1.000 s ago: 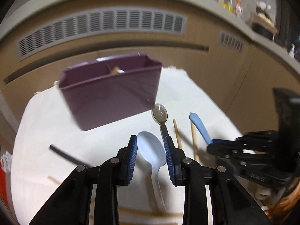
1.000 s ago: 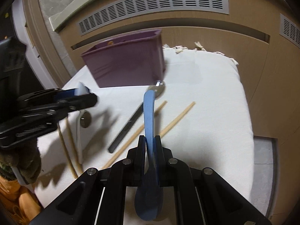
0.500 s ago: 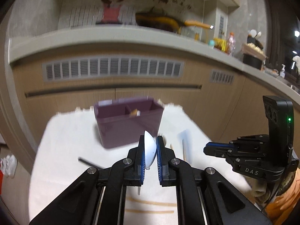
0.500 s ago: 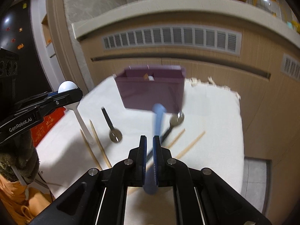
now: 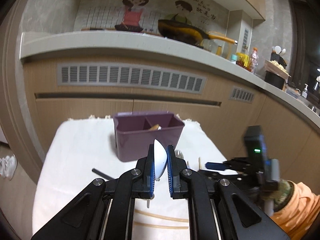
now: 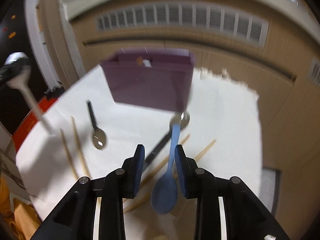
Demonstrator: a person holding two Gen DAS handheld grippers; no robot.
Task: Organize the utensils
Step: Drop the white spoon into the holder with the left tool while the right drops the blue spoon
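Note:
My left gripper (image 5: 160, 156) is shut on the bowl of a white plastic spoon (image 5: 159, 159), held above the white cloth; the spoon also shows at the left of the right wrist view (image 6: 19, 74). My right gripper (image 6: 159, 156) stands open, and a blue plastic spoon (image 6: 167, 180) lies against its right finger, bowl toward the camera. The purple two-compartment utensil holder (image 5: 148, 134) stands at the far side of the cloth (image 5: 80, 150), with something in one compartment. It also shows in the right wrist view (image 6: 148, 84).
Two metal spoons (image 6: 99, 138) (image 6: 181, 118) and several wooden chopsticks (image 6: 78, 146) lie on the cloth. Two chopsticks (image 5: 160, 220) lie near me. Wooden cabinets with vents (image 5: 132, 78) rise behind the table. A red box (image 6: 30, 120) stands at the left.
The right jaws have opened from around the blue spoon's handle, and the spoon has slipped back toward the camera. Both grippers lifted and levelled; the left stays shut on the white spoon.

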